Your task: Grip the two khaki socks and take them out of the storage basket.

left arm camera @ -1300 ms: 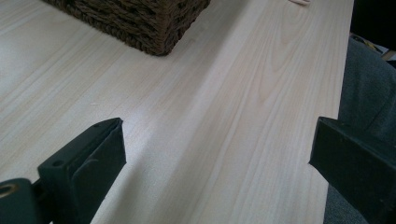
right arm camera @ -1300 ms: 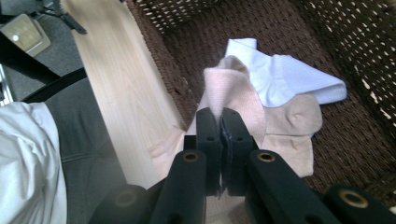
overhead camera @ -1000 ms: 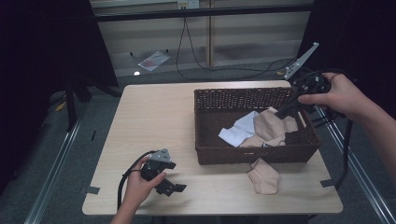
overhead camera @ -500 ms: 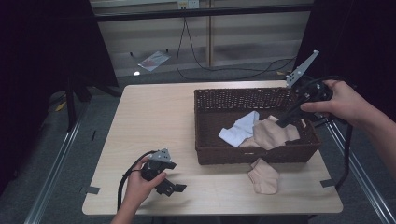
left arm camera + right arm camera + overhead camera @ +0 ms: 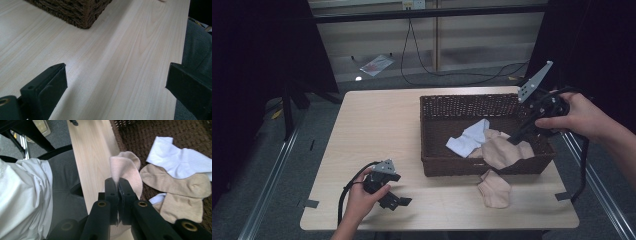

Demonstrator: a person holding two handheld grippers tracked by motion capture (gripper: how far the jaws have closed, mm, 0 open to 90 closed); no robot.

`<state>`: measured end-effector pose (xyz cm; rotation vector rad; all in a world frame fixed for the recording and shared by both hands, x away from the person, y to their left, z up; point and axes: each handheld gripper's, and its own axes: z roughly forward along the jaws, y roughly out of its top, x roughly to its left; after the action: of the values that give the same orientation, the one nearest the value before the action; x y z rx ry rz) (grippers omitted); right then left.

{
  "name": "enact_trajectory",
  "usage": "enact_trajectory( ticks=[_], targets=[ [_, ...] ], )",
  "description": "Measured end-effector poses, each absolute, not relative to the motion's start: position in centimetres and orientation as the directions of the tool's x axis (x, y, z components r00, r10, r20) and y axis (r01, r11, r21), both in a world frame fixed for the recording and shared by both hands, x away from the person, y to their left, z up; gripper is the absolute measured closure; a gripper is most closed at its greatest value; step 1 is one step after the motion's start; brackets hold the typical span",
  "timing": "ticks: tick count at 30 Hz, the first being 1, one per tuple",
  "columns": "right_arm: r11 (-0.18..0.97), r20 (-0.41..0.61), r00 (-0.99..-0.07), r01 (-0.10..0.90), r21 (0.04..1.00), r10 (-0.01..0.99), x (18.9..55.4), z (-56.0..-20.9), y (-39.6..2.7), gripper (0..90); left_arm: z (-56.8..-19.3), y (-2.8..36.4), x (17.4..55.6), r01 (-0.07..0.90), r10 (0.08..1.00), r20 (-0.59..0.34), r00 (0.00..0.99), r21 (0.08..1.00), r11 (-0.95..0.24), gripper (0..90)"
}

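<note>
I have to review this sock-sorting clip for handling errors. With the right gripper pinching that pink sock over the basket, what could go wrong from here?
1. The right gripper pinches only a thin fold of the pink sock, so it might slip out and drop.
2. The sock drapes over the wicker basket wall and may snag on its rim.
3. A beige sock already lies on the table near its front edge and could get knocked off.
</note>
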<state>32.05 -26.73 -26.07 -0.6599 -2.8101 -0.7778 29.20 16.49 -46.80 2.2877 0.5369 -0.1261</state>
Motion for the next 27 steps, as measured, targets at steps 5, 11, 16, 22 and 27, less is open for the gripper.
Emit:
enact_trajectory(
  ticks=[5,11,16,22,27],
  targets=[
    [0.775,0.253,-0.894,0.447,0.447,0.369,31.6,-26.7,-26.4,87.9,-46.7,16.5,29.2,0.413,0.338,-0.247,0.908,0.667,-0.62,3.1],
    [0.794,0.251,-0.899,0.435,0.426,0.358,31.1,-28.2,-25.7,87.8,-46.7,16.5,29.2,0.415,0.339,-0.251,0.907,0.668,-0.618,3.1],
    [0.804,0.248,-0.903,0.427,0.413,0.352,30.9,-29.6,-25.2,87.5,-46.7,16.6,29.2,0.411,0.339,-0.244,0.909,0.669,-0.619,3.1],
    [0.805,0.243,-0.903,0.428,0.412,0.355,30.6,-31.4,-24.7,77.8,-46.6,16.6,29.2,0.404,0.336,-0.237,0.912,0.665,-0.628,3.1],
    [0.811,0.232,-0.904,0.426,0.4,0.361,30.6,-31.9,-24.4,56.3,-46.6,16.6,29.2,0.408,0.338,-0.24,0.91,0.669,-0.622,3.1]
  ],
)
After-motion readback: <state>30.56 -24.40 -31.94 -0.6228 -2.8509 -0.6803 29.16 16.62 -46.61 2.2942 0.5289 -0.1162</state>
